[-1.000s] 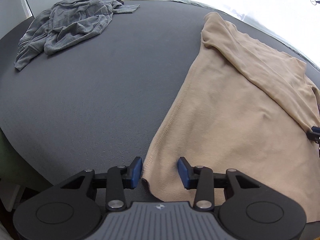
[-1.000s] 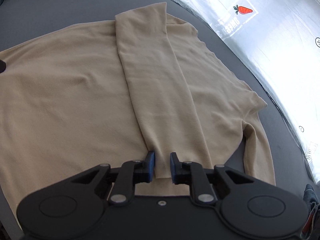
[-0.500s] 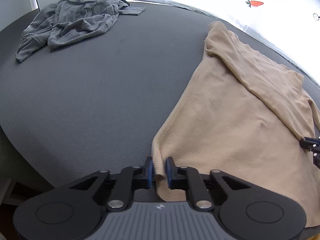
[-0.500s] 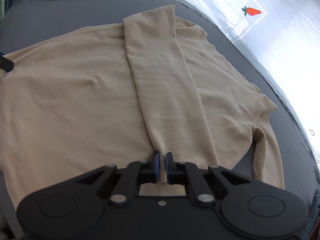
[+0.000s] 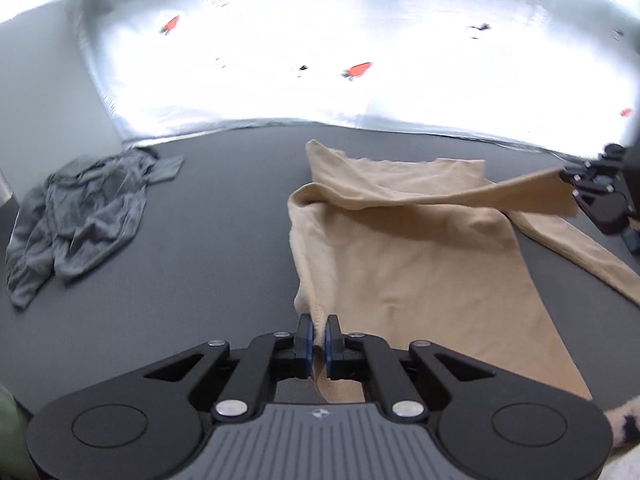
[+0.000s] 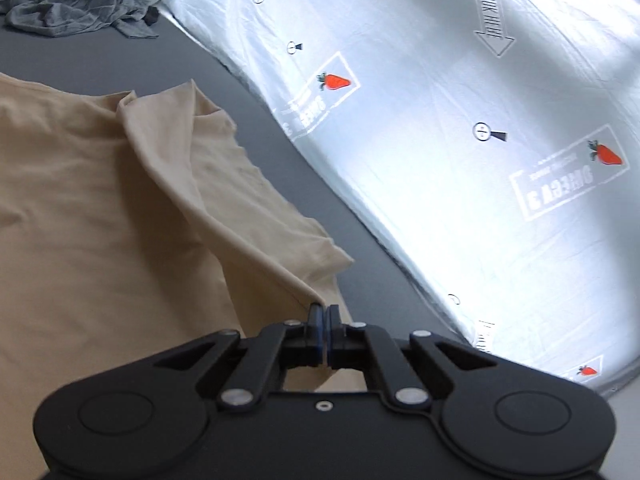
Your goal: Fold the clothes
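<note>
A tan long-sleeved shirt [image 5: 420,264] lies on the dark grey table [image 5: 224,216], partly lifted. My left gripper [image 5: 317,330] is shut on the shirt's hem corner and holds it above the table. My right gripper [image 6: 322,320] is shut on the sleeve's cuff end and holds it raised; the tan shirt [image 6: 100,208] fills the left of the right wrist view. The right gripper also shows in the left wrist view [image 5: 568,182] at the far right, with the sleeve stretched out from it.
A crumpled grey garment [image 5: 84,208] lies at the table's far left, also in the right wrist view [image 6: 72,0]. A silver sheet with carrot prints [image 6: 460,140] hangs along the table's far edge. A loose second sleeve [image 5: 584,256] lies at the right.
Both grippers have lifted their holds on the tan shirt off the table and tilted up. The hem corner and the sleeve end have risen and the shirt has bunched toward the middle.
</note>
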Demonstrator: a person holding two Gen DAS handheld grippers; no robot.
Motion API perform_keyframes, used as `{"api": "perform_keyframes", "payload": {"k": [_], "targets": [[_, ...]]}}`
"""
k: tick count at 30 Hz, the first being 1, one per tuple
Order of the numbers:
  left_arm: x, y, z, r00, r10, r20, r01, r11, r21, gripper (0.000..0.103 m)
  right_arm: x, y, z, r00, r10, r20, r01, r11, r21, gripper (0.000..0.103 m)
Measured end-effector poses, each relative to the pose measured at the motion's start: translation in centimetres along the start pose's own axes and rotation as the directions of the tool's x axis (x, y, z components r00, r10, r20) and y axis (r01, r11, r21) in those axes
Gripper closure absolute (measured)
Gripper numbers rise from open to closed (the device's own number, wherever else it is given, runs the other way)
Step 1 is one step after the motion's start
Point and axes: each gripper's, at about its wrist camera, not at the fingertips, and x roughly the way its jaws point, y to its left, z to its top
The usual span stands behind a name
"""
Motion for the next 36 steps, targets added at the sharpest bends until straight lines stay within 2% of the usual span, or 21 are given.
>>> {"api": "perform_keyframes", "payload": {"k": [2, 4, 6, 7, 8, 10, 11, 12, 14, 16, 18, 19, 20, 22, 24, 26, 28, 31, 32, 34, 36], "targets": [[-1.3, -2.8, 0.6, 0.998, -0.062, 0.017, 0.059, 0.990, 0.131, 0.097, 0.1, -2.7, -0.9, 0.996, -0.085, -0.018, 0.085, 0.996, 0.013, 0.102], [-1.1, -5.5, 0.5, 0.990, -0.140, -0.005, 0.138, 0.966, 0.219, 0.096, 0.9, -4.8, -2.4, 0.986, -0.153, -0.060, 0.154, 0.988, 0.015, 0.102], [0.7, -7.9, -0.5, 0.979, -0.188, -0.078, 0.203, 0.938, 0.281, 0.095, 2.1, -6.6, -4.2, 0.975, -0.179, -0.129, 0.185, 0.982, 0.036, 0.102], [2.1, -8.9, -1.3, 0.972, -0.196, -0.127, 0.226, 0.927, 0.300, 0.091, 2.8, -7.2, -5.1, 0.970, -0.169, -0.172, 0.180, 0.982, 0.052, 0.101], [3.5, -9.6, -2.2, 0.966, -0.195, -0.168, 0.239, 0.921, 0.308, 0.091, 3.5, -7.5, -6.0, 0.964, -0.153, -0.216, 0.171, 0.983, 0.066, 0.098], [6.0, -10.8, -4.0, 0.952, -0.165, -0.259, 0.246, 0.914, 0.324, 0.087, 4.0, -7.6, -7.4, 0.954, -0.121, -0.273, 0.155, 0.982, 0.108, 0.078], [6.4, -11.0, -4.5, 0.949, -0.144, -0.280, 0.237, 0.912, 0.334, 0.085, 3.8, -7.5, -7.9, 0.953, -0.103, -0.285, 0.148, 0.979, 0.140, 0.063], [6.7, -11.2, -5.0, 0.946, -0.124, -0.299, 0.228, 0.911, 0.344, 0.082, 3.4, -7.3, -8.1, 0.956, -0.073, -0.285, 0.128, 0.975, 0.180, 0.059], [5.7, -10.5, -5.4, 0.953, -0.131, -0.275, 0.220, 0.919, 0.327, 0.073, 1.9, -6.7, -8.4, 0.964, 0.016, -0.266, 0.061, 0.958, 0.281, 0.057], [4.6, -8.9, -5.3, 0.958, -0.145, -0.249, 0.210, 0.943, 0.257, 0.056, 0.3, -5.7, -8.4, 0.964, 0.150, -0.221, -0.052, 0.916, 0.397, 0.056], [3.9, -7.0, -5.2, 0.966, -0.121, -0.230, 0.160, 0.974, 0.159, 0.055, -1.0, -4.0, -8.1, 0.936, 0.310, -0.168, -0.193, 0.849, 0.492, 0.055], [3.9, -6.2, -5.3, 0.967, -0.103, -0.234, 0.133, 0.984, 0.117, 0.055, -1.4, -2.9, -7.9, 0.905, 0.403, -0.133, -0.277, 0.797, 0.536, 0.055], [4.0, -5.3, -5.4, 0.967, -0.084, -0.240, 0.105, 0.992, 0.075, 0.055, -1.9, -1.8, -7.8, 0.866, 0.492, -0.093, -0.356, 0.736, 0.575, 0.055], [4.3, -4.2, -5.7, 0.966, -0.042, -0.256, 0.050, 0.998, 0.024, 0.055, -2.6, 0.2, -7.1, 0.776, 0.631, -0.020, -0.487, 0.619, 0.616, 0.055], [4.0, -3.5, -5.8, 0.966, 0.012, -0.257, -0.013, 1.000, 0.000, 0.055, -3.4, 2.2, -5.8, 0.670, 0.740, 0.050, -0.601, 0.502, 0.622, 0.055], [3.7, -2.7, -6.0, 0.965, 0.029, -0.260, -0.040, 0.998, -0.039, 0.055, -3.9, 4.0, -4.7, 0.554, 0.825, 0.109, -0.691, 0.383, 0.613, 0.054], [3.3, -1.9, -6.2, 0.964, 0.029, -0.263, -0.055, 0.994, -0.094, 0.055, -3.5, 5.3, -4.3, 0.465, 0.874, 0.142, -0.718, 0.279, 0.638, 0.048], [2.6, -0.9, -6.7, 0.963, 0.032, -0.269, -0.076, 0.985, -0.157, 0.055, -1.6, 7.4, -4.6, 0.362, 0.918, 0.162, -0.668, 0.134, 0.732, 0.044], [2.4, -0.7, -6.9, 0.961, 0.037, -0.273, -0.085, 0.983, -0.164, 0.055, -1.0, 8.1, -4.6, 0.339, 0.927, 0.160, -0.648, 0.107, 0.754, 0.044], [2.0, -0.3, -7.3, 0.958, 0.052, -0.282, -0.103, 0.981, -0.167, 0.055, -0.4, 9.3, -4.3, 0.318, 0.935, 0.158, -0.629, 0.083, 0.773, 0.047], [1.6, 0.3, -7.7, 0.954, 0.065, -0.291, -0.117, 0.979, -0.166, 0.055, -0.1, 10.3, -3.7, 0.291, 0.940, 0.178, -0.617, 0.042, 0.786, 0.062]]}}
